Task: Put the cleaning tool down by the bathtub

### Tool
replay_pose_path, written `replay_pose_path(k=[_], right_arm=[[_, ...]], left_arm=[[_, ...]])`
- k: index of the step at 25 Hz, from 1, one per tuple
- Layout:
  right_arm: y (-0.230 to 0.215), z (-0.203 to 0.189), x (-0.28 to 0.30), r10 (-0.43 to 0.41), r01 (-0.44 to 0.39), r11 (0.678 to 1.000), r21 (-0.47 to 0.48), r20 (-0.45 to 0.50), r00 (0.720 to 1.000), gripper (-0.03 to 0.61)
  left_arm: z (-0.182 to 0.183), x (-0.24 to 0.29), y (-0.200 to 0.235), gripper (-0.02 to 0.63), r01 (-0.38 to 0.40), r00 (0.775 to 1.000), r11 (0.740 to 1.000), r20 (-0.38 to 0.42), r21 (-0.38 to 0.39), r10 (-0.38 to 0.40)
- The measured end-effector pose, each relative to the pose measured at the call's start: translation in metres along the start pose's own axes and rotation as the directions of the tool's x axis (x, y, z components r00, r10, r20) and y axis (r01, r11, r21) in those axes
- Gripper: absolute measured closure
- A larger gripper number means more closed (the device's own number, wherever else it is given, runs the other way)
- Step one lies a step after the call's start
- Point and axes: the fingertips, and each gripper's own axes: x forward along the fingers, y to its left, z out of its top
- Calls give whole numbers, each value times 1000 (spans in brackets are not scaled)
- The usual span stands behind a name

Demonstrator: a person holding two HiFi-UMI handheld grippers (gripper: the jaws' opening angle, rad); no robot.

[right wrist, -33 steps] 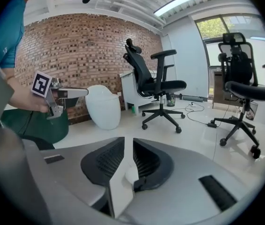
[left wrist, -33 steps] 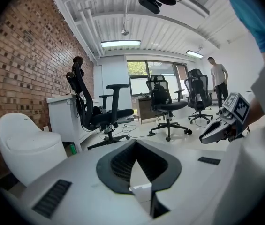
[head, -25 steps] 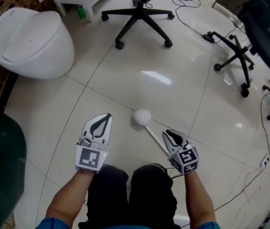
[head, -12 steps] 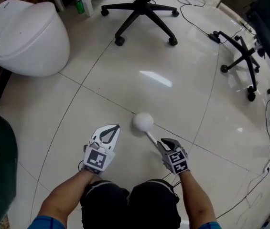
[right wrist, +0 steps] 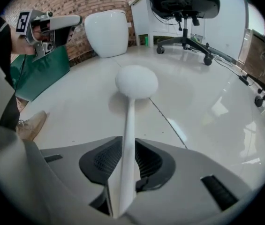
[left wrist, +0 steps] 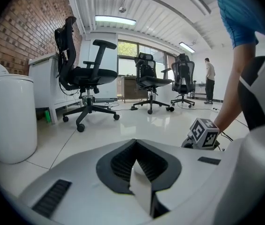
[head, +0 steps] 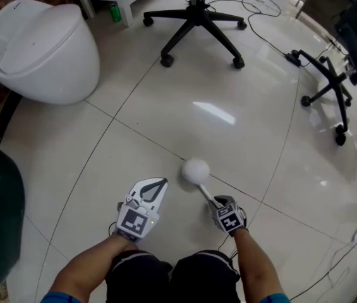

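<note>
The cleaning tool (head: 196, 171) is rested on the floor (head: 165, 106), handle between the just-opening right claw (head: 220, 202), probably let loose; left claw (head: 160, 184) is closed, empty.

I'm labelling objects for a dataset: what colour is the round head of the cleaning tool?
The round head is white, clearest in the right gripper view.

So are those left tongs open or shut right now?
Shut: in the left gripper view the left tongs meet tip to tip, with nothing between them.

Both forearms reach down. Left hand-held gripper (head: 155, 187) closed, empty; right hand-held gripper (head: 221, 202) jaws just opening, cleaning tool (head: 196, 171) handle between them.
</note>
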Motion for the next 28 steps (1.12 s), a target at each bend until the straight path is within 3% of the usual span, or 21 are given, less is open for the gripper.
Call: replay_pose_path(k=[6,11,18,23,28], right_arm=[[0,-10,21,-23,19,999,-50,-81,996,465],[-1,-10,25,-36,29,997,-77,-92,995,463],[-4,-3,18,-29,26,999,-32,-96,995,482],[-16,31,-22,-71,71,997,21,-20,997,482],[-9,73,-94,-92,92,996,12,19,996,482]], left_arm=[[-4,1,-4,611,13,1000,1000,-11,9,-13],[-9,7,-4,611,15,1000,1000,-25,11,-15],[-8,10,-1,611,4,1000,1000,-30,11,-4],[4,0,9,611,-21,999,999,-36,26,22],[54,-30,26,611,-71,997,997,-40,18,72]])
